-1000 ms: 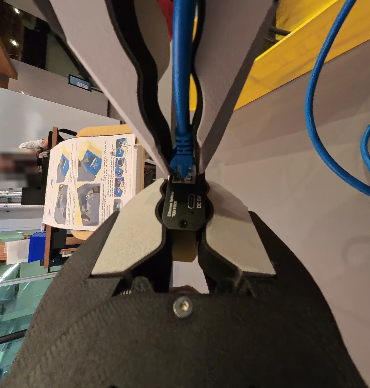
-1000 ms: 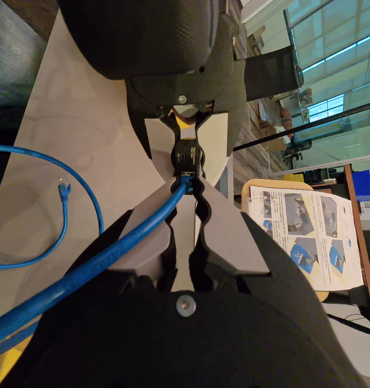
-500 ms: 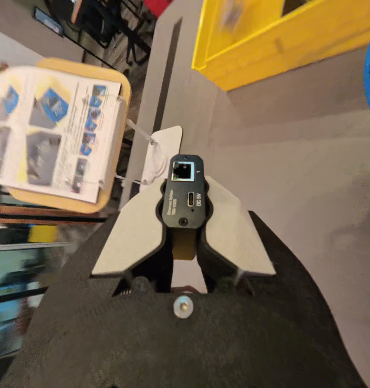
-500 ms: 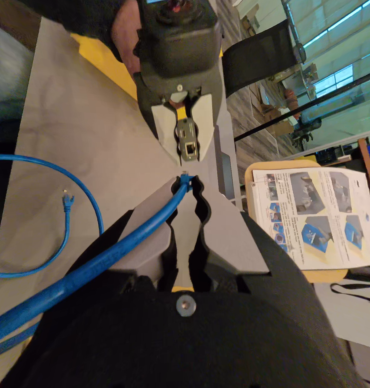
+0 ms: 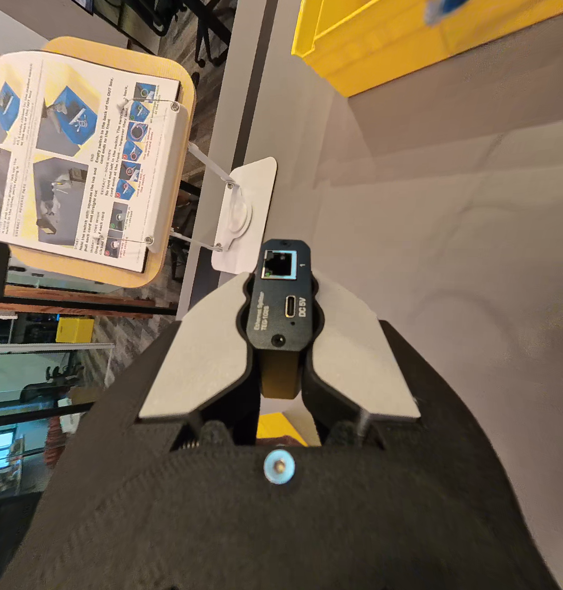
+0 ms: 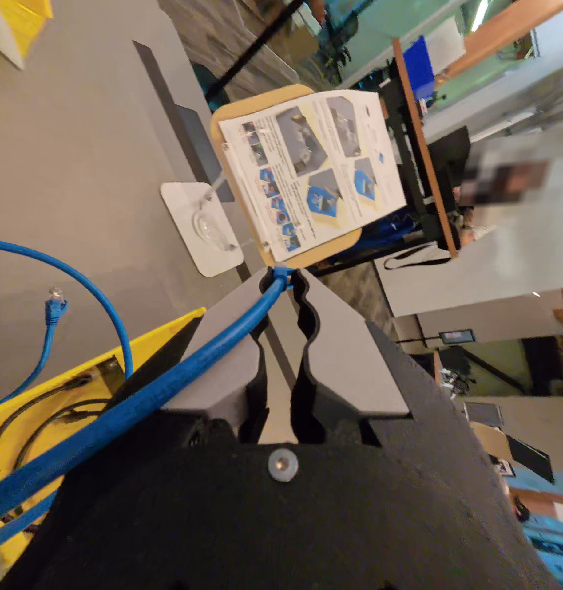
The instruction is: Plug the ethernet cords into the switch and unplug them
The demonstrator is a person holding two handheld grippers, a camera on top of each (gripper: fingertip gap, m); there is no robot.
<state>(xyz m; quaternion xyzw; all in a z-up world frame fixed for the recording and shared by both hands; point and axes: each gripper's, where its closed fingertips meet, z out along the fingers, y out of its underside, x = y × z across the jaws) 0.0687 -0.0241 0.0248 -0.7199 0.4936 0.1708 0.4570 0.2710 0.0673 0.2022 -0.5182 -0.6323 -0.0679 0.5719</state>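
My left gripper (image 5: 281, 289) is squeezed tight on the little black switch (image 5: 281, 297). Its port (image 5: 279, 265) faces me and has nothing in it. My right gripper (image 6: 281, 276) pinches the plug end of a blue ethernet cord (image 6: 209, 348), and the cord runs back over the left finger. A second blue cord (image 6: 51, 314) lies loose on the gray counter (image 6: 66, 153), with its clear plug pointing up. Just beside it sits a yellow bin (image 6: 50, 392) with black cables (image 6: 21, 415) inside. A white stand (image 6: 203, 230) on the counter holds up a printed sheet (image 6: 312, 172).
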